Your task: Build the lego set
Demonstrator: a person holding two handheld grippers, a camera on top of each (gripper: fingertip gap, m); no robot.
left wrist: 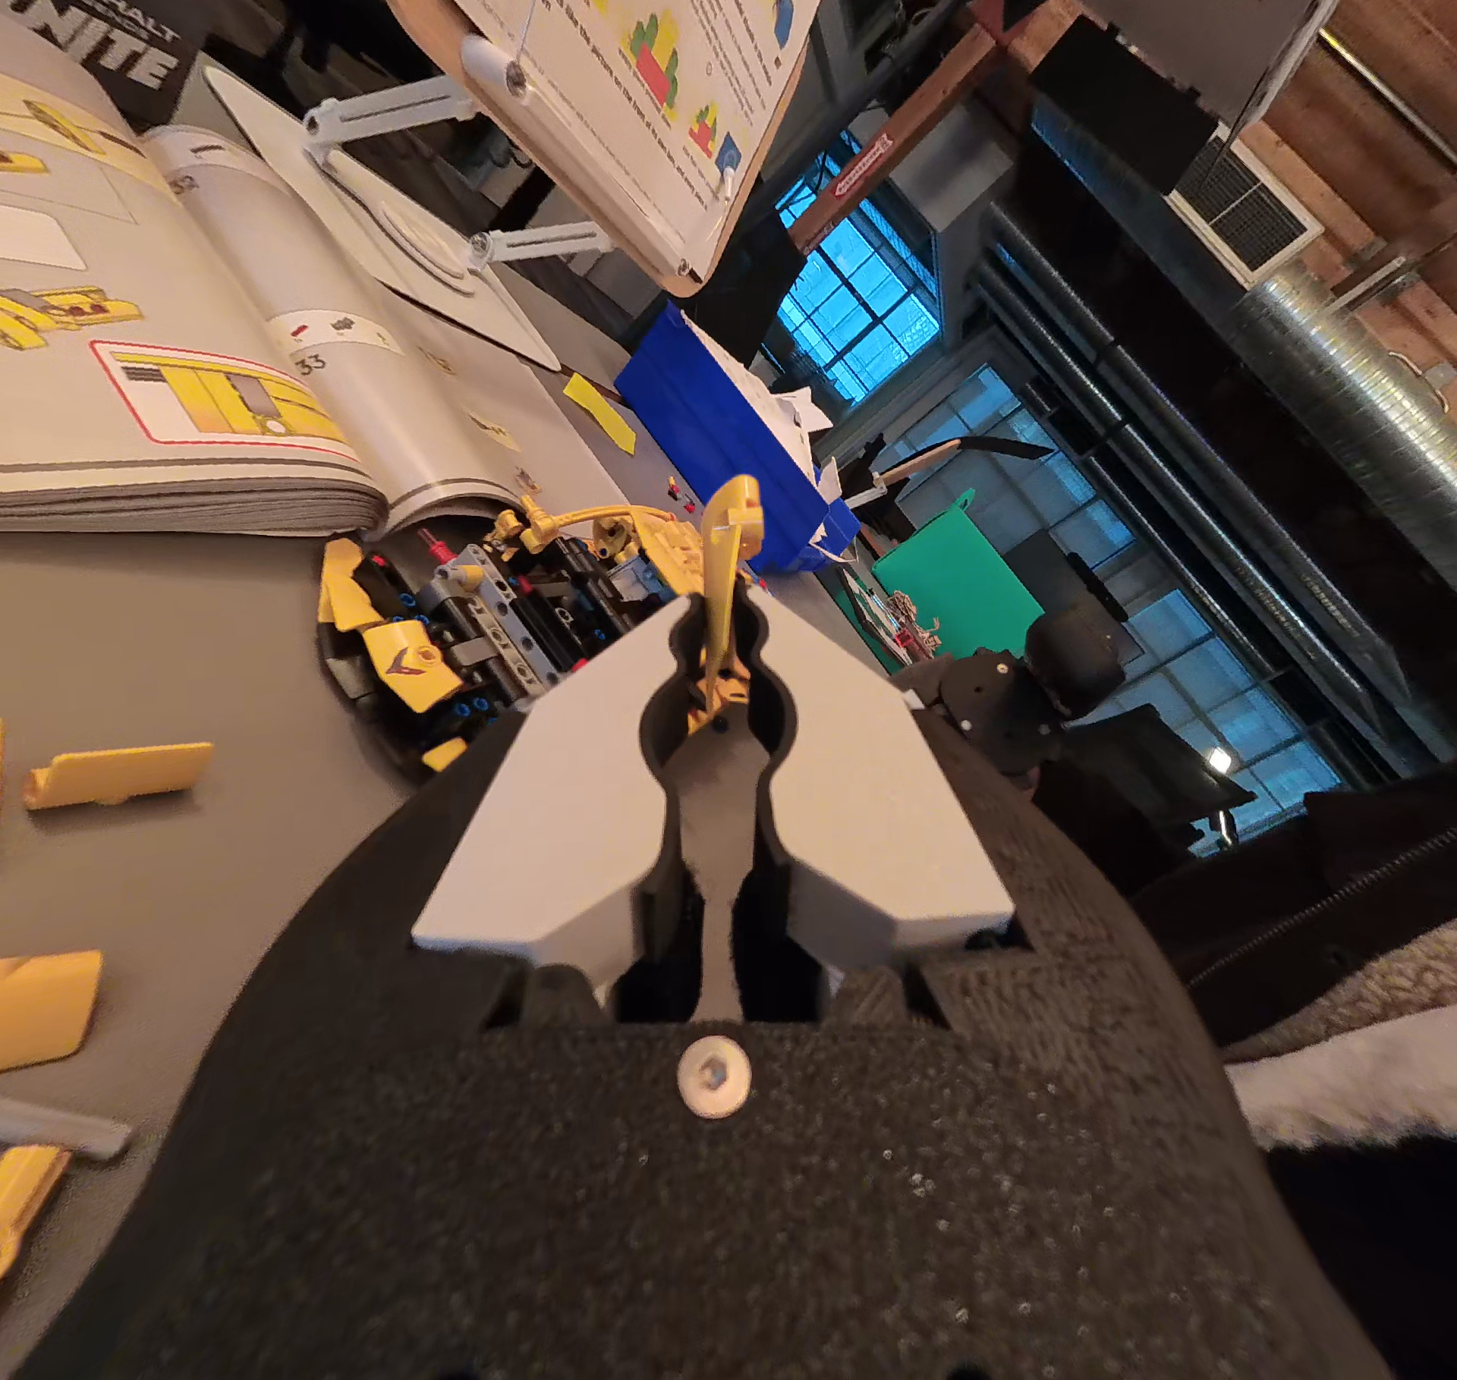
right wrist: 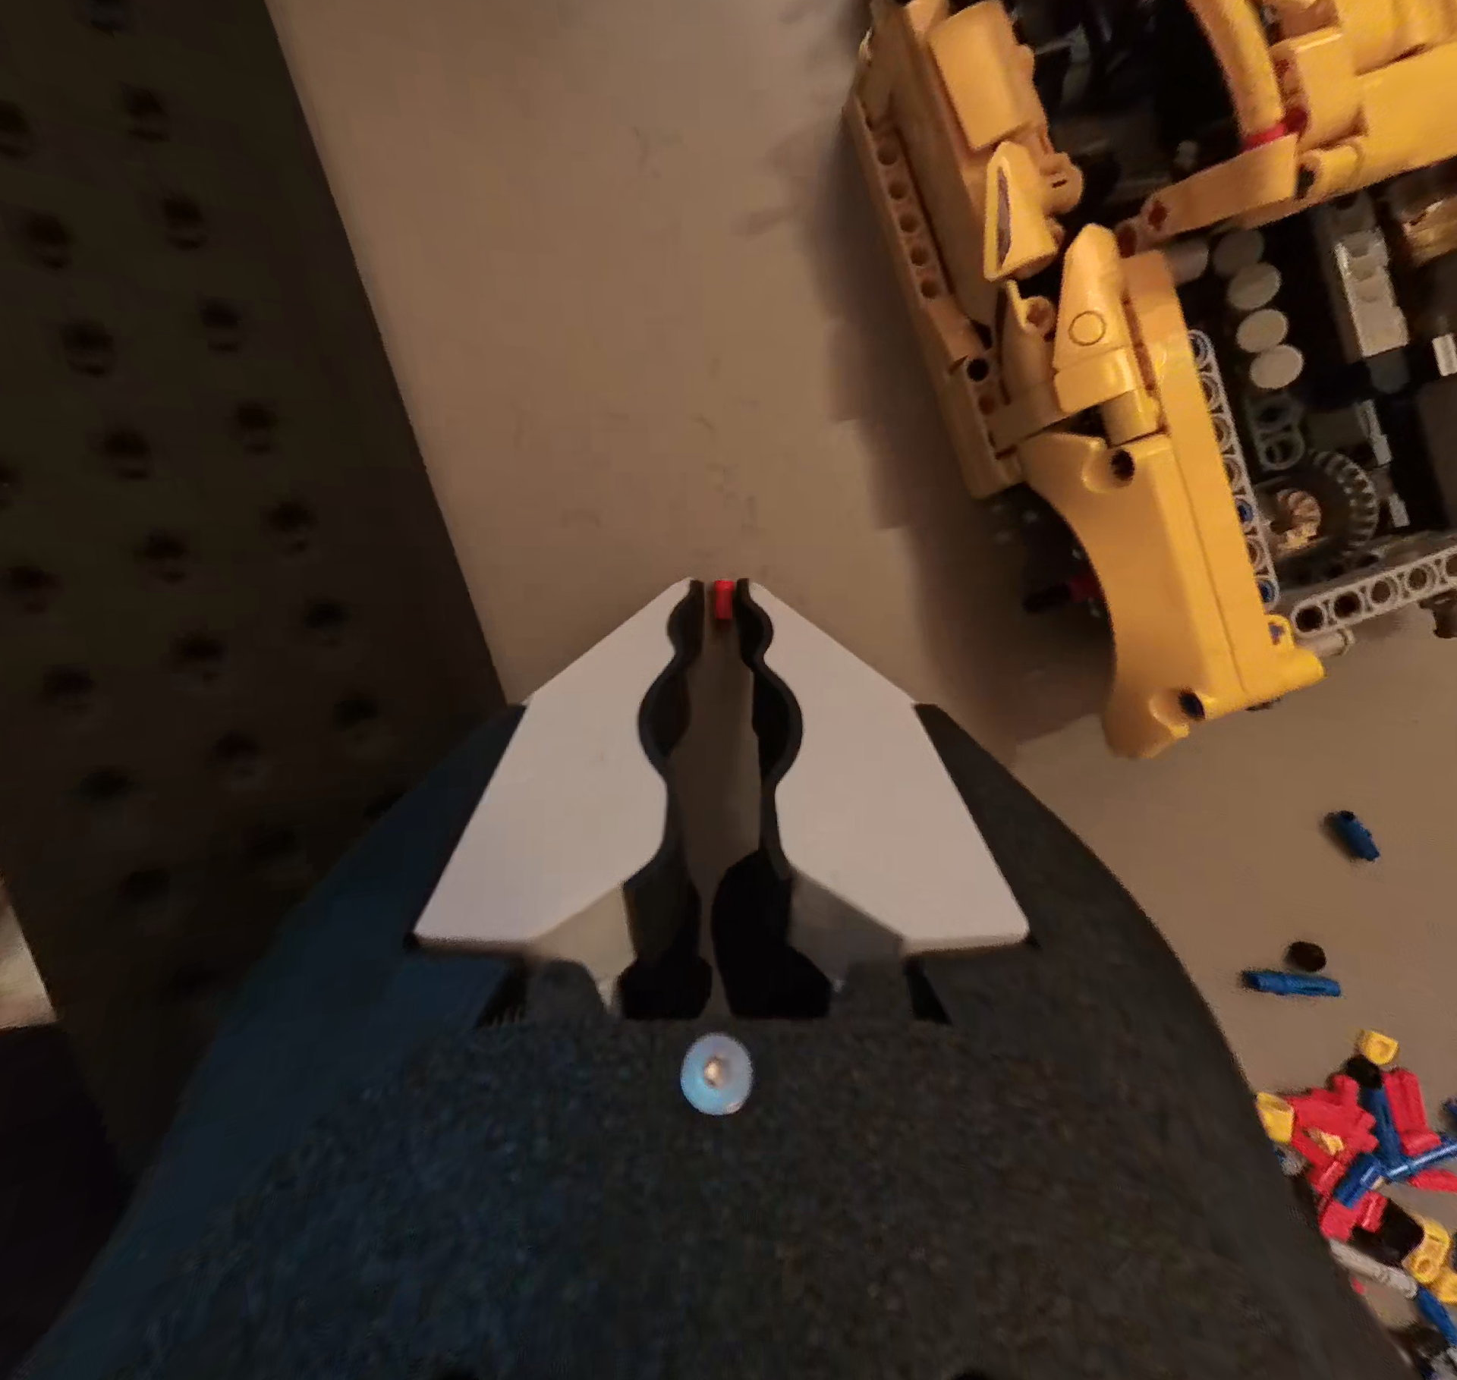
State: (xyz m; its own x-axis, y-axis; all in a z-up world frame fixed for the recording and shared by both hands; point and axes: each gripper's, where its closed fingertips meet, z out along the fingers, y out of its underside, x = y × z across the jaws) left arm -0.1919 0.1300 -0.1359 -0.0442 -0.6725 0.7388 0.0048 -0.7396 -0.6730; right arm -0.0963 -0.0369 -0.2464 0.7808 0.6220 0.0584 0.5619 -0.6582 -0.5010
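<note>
A partly built yellow and black lego car (left wrist: 504,601) lies on the grey table below the open instruction book (left wrist: 197,365). My left gripper (left wrist: 719,617) is shut on a curved yellow lego panel (left wrist: 729,554) that sticks up past its tips, close beside the car. In the right wrist view the same car (right wrist: 1143,333) fills the upper right. My right gripper (right wrist: 719,593) is shut on a small red lego pin (right wrist: 721,600) at its tips, held above bare table to the left of the car.
Loose yellow panels (left wrist: 118,775) lie on the table at left. A blue bin (left wrist: 717,428) and an instruction board on a stand (left wrist: 631,65) are behind the car. Loose blue pins (right wrist: 1352,845) and a pile of red, blue and yellow pieces (right wrist: 1372,1137) lie at right. A dark perforated board (right wrist: 181,396) is at left. There is about 20 centimetres between the tips of the two grippers.
</note>
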